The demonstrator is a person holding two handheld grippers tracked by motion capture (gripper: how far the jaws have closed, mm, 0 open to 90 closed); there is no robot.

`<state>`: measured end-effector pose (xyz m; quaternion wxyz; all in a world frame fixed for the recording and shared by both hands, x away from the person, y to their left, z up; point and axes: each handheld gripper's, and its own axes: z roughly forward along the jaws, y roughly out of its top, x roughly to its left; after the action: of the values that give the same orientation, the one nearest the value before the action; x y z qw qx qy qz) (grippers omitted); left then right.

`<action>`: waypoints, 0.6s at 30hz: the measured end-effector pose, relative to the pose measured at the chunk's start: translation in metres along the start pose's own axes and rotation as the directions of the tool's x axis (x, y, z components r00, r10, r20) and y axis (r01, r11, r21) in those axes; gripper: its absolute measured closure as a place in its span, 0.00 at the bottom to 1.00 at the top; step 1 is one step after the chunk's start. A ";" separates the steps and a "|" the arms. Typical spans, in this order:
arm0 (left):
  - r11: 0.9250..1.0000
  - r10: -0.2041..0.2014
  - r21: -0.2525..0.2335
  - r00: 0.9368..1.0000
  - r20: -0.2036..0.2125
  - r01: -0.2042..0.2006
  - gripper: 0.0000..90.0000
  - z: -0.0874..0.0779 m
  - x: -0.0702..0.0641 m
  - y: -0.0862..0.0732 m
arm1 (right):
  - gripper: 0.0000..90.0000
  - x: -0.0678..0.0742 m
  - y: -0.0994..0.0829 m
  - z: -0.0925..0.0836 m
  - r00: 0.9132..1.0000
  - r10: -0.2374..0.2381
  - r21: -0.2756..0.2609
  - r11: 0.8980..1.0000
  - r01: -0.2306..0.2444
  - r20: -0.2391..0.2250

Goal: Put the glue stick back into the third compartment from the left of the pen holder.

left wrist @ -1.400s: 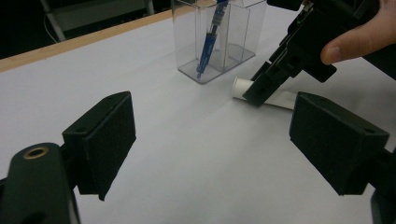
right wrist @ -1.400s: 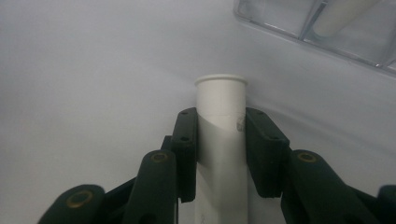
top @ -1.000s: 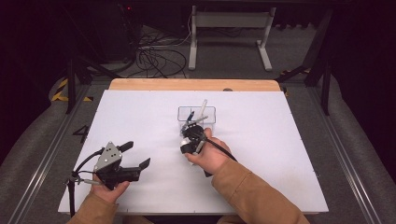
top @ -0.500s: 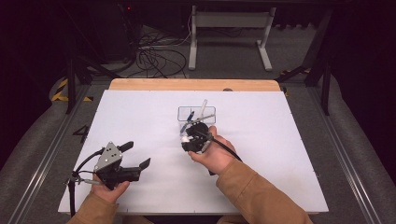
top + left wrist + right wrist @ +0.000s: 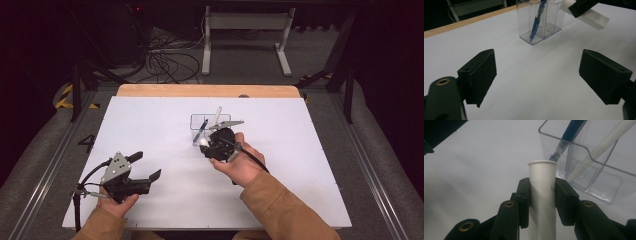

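- high view: the right hand-held gripper (image 5: 210, 145) sits just in front of a clear organizer (image 5: 209, 121) near the middle of the white bench (image 5: 310, 150), with a white tube (image 5: 203, 142) showing at its tip. a blue pen (image 5: 201, 131) and a pale stick (image 5: 218, 114) stand in the organizer. the left hand-held gripper (image 5: 145, 166) hovers well apart, near the front left of the bench, its jaws wide with nothing between them.
- left gripper view: its two black jaws stand far apart over bare bench. farther off, the organizer (image 5: 539, 20) holds the blue pen (image 5: 536, 21) leaning in one compartment, and the white tube (image 5: 589, 16) hangs tilted above the bench to the organizer's right, gripped by the other tool.
- right gripper view: the right hand-held gripper (image 5: 542, 200) is clamped narrowly on the white tube (image 5: 542, 180), pads pressing both sides, the tube's open rim pointing toward the organizer (image 5: 599, 180). the blue pen (image 5: 567, 136) and pale stick (image 5: 599, 150) lean in separate compartments.
- judgement: the step in hand looks like carrying the tube to the organizer. the next move calls for lifting it over the clear wall, lining it up with a free compartment, standing it nearly upright, and only then easing the jaws, without knocking the pen or stick.
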<state>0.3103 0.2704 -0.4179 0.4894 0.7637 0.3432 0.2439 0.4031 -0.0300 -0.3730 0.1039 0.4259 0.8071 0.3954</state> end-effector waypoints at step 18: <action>1.000 -0.010 -0.004 1.000 -0.002 0.010 0.17 0.000 -0.001 0.000 | 0.75 -0.021 0.001 -0.038 0.997 -0.064 -0.217 0.975 0.053 -0.041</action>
<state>0.3098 0.2699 -0.4181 0.4918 0.7607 0.3472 0.2428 0.3978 -0.0664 -0.3507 0.1419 0.3785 0.7738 0.4877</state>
